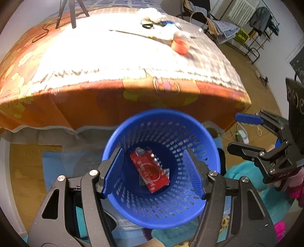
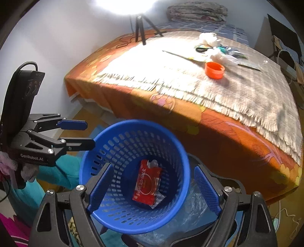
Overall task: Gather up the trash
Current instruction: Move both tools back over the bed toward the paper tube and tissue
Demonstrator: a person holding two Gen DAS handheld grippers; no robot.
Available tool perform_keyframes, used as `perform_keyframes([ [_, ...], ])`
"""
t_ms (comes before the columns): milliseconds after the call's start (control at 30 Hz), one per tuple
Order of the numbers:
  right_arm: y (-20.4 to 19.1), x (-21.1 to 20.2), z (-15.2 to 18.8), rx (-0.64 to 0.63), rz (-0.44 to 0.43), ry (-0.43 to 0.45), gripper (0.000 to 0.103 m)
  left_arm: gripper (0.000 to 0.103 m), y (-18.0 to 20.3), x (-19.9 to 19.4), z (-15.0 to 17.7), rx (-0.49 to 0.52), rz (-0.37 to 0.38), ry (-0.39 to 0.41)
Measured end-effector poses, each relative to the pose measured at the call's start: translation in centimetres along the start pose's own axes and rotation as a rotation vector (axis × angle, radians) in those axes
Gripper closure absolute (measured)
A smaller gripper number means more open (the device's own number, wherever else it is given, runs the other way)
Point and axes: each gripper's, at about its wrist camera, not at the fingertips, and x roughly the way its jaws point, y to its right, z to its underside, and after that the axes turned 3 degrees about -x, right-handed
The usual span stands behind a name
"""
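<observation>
Blue perforated round basket (image 1: 161, 214), glossy red wrapper (image 1: 150, 171) inside, both tongs (image 1: 153, 171) (image 2: 153, 188) spread wide

Blurred basket rim (image 1: 161, 112), bed clutter (image 1: 157, 17)

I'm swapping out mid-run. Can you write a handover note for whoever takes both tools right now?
Left tool: open, empty, over the bin.
Right tool: open, empty, also over the bin.
Done: a red wrapper lies at the bottom of the bin.
Left: on the bed sit an orange cap, white tissues and small scraps near scissors. Whether all of that counts as trash is unclear; the cap is nearest.
</observation>
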Motion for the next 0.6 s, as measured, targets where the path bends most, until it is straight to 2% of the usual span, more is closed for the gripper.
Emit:
perform_keyframes([
  [467, 4.0, -1.1, -3.7, 0.08, 0.021, 0.056, 0.015, 0.036, 0.2, -1.1, -8.7, -0.008, -0.041, 0.099],
  [600, 5.7, -1.6, -5.5, 0.086, 0.051, 0.079, 0.015, 0.036, -0.2, -0.5, -11.7, -0.042, -0.032, 0.11],
])
